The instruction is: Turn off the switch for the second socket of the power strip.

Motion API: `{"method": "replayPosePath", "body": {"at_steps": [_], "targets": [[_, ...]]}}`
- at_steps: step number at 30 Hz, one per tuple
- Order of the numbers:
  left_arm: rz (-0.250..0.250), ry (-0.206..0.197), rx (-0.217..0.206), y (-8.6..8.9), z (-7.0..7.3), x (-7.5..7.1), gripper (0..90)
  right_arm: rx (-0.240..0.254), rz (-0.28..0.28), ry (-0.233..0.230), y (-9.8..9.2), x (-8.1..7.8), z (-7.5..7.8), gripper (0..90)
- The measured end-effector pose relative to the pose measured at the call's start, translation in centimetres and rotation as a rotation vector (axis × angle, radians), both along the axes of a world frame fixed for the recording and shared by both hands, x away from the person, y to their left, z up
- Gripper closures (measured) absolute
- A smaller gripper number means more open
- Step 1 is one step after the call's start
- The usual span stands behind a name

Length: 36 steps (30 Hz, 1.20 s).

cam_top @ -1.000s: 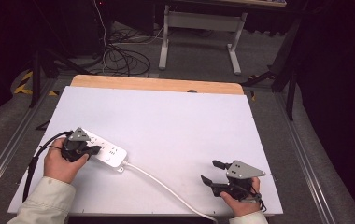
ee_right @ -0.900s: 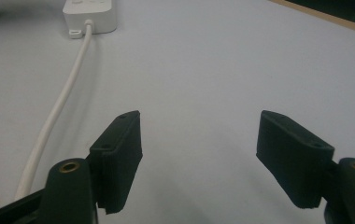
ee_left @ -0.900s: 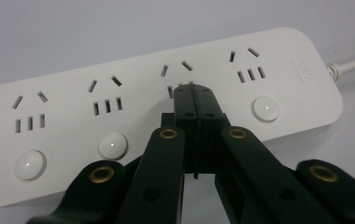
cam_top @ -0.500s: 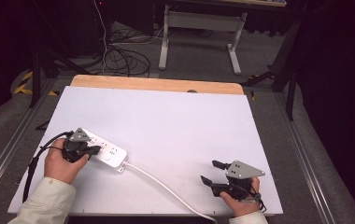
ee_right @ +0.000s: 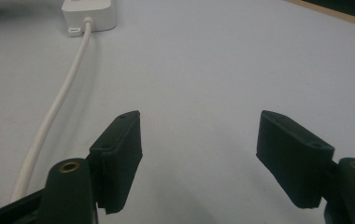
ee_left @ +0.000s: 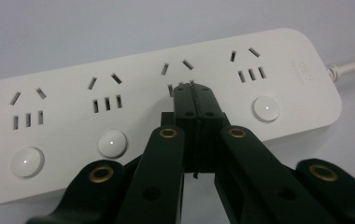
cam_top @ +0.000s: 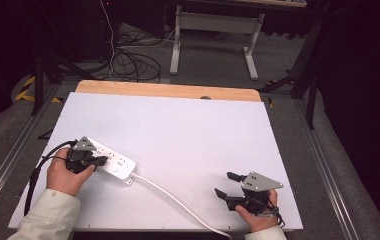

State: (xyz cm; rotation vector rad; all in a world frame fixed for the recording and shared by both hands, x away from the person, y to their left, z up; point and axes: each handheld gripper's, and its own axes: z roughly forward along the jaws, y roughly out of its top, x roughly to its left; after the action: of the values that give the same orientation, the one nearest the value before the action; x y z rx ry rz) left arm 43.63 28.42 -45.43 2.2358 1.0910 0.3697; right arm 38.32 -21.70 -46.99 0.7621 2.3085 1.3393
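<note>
A white power strip [cam_top: 114,163] with several sockets and round buttons lies at the left of the white table [cam_top: 178,135]. In the left gripper view the power strip [ee_left: 119,93] lies just under my left gripper [ee_left: 192,88], whose jaws are shut together with nothing between them, their tips over the third socket's button area. From above, my left gripper [cam_top: 97,161] rests against the strip's near-left part. A white cord [cam_top: 178,202] runs from the strip toward the front edge. My right gripper [cam_top: 223,185] stands open over bare table at the front right; the cord [ee_right: 59,107] passes left of its open jaws [ee_right: 199,154].
A wooden strip [cam_top: 168,90] borders the table's far edge. Beyond it stand a grey metal stand [cam_top: 213,35] and tangled black cables [cam_top: 128,60] on the floor. A black cable [cam_top: 38,170] trails from my left gripper.
</note>
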Motion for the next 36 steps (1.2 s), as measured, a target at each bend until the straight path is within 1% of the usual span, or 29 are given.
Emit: {"method": "replayPosePath", "body": {"at_steps": [2, 4, 5, 7, 9, 11, 12, 13, 14, 15, 16, 17, 18, 19, 20, 21, 22, 24, 26, 27, 28, 30, 34, 35, 36], "targets": [[0.003, 0.003, -0.004, 0.0, 0.0, 0.0, 90.0, -0.002, 0.0, 0.001, 0.0, 0.0, 0.0, 31.6], [0.005, -0.001, -0.001, 0.0, -0.1, 0.1, 90.0, -0.001, 0.001, 0.002, 0.0, 0.0, 0.0, 31.5], [0.005, -0.01, 0.006, 0.0, -0.1, 0.1, 90.0, 0.0, 0.0, 0.001, 0.0, 0.0, 0.0, 31.5], [0.005, -0.011, 0.005, 0.0, -0.1, 0.1, 90.0, 0.0, 0.0, 0.001, 0.0, 0.0, 0.0, 31.6], [0.006, -0.005, -0.011, 0.0, -0.2, 0.1, 90.0, 0.0, 0.001, -0.001, 0.0, 0.0, 0.0, 31.6], [0.008, -0.011, -0.014, 0.2, -0.2, 0.1, 90.0, -0.001, 0.0, 0.0, 0.0, 0.0, 0.0, 31.6], [0.01, -0.015, -0.028, 0.1, -0.3, 0.0, 90.0, -0.002, 0.0, 0.0, -0.1, 0.0, 0.0, 31.5], [0.01, -0.015, -0.028, 0.1, -0.3, 0.0, 90.0, -0.001, -0.001, 0.0, -0.1, 0.0, 0.0, 31.5], [0.007, -0.037, -0.066, 0.3, -0.3, -0.2, 90.0, 0.0, -0.002, 0.001, -0.1, 0.0, 0.0, 31.6], [0.007, -0.037, -0.066, 0.3, -0.3, -0.2, 90.0, 0.0, -0.002, 0.001, -0.1, 0.0, 0.0, 31.5], [0.004, -0.051, -0.085, 0.6, -0.4, -0.2, 90.0, 0.002, -0.003, 0.001, -0.1, 0.1, 0.0, 31.6], [0.01, -0.059, -0.093, 0.7, -0.4, -0.3, 90.0, 0.003, -0.003, -0.001, -0.1, 0.1, 0.0, 31.6], [0.011, -0.071, -0.111, 0.8, -0.3, -0.4, 90.0, 0.001, -0.003, -0.001, -0.1, 0.1, 0.0, 31.6], [0.011, -0.071, -0.111, 0.8, -0.3, -0.4, 90.0, 0.001, -0.003, -0.001, -0.1, 0.1, 0.0, 31.6], [0.008, -0.094, -0.128, 0.9, 0.1, -0.5, 90.0, 0.001, -0.002, -0.001, -0.2, 0.1, 0.0, 31.5], [0.005, -0.11, -0.122, 1.0, 0.4, -0.6, 90.0, 0.0, -0.002, -0.001, -0.2, 0.1, 0.0, 31.5], [0.006, -0.11, -0.128, 0.9, 0.5, -0.7, 90.0, 0.001, -0.002, -0.001, -0.2, 0.1, 0.0, 31.5], [0.005, -0.116, -0.123, 0.9, 0.7, -0.9, 90.0, 0.003, 0.0, -0.001, -0.2, 0.1, 0.0, 31.6], [0.006, -0.123, -0.135, 1.0, 1.1, -1.3, 90.0, 0.001, 0.0, -0.002, -0.2, 0.1, 0.0, 31.6], [0.005, -0.126, -0.134, 1.1, 1.2, -1.5, 90.0, 0.002, 0.001, -0.002, -0.2, 0.0, 0.0, 31.5], [0.004, -0.128, -0.143, 1.1, 1.4, -1.7, 90.0, 0.002, 0.001, -0.002, -0.2, 0.0, 0.0, 31.5], [0.001, -0.13, -0.147, 1.1, 1.5, -1.9, 90.0, 0.005, 0.001, -0.003, -0.2, 0.0, 0.0, 31.5], [-0.009, -0.148, -0.137, 1.0, 2.2, -2.5, 89.8, 0.002, 0.002, -0.003, -0.2, 0.0, 0.0, 31.5], [-0.007, -0.154, -0.142, 1.0, 2.3, -2.5, 89.6, 0.005, 0.003, -0.003, -0.2, 0.0, 0.0, 31.6], [-0.01, -0.159, -0.134, 1.0, 2.5, -2.6, 88.1, 0.002, 0.003, -0.002, -0.2, 0.0, 0.0, 31.6]]}}
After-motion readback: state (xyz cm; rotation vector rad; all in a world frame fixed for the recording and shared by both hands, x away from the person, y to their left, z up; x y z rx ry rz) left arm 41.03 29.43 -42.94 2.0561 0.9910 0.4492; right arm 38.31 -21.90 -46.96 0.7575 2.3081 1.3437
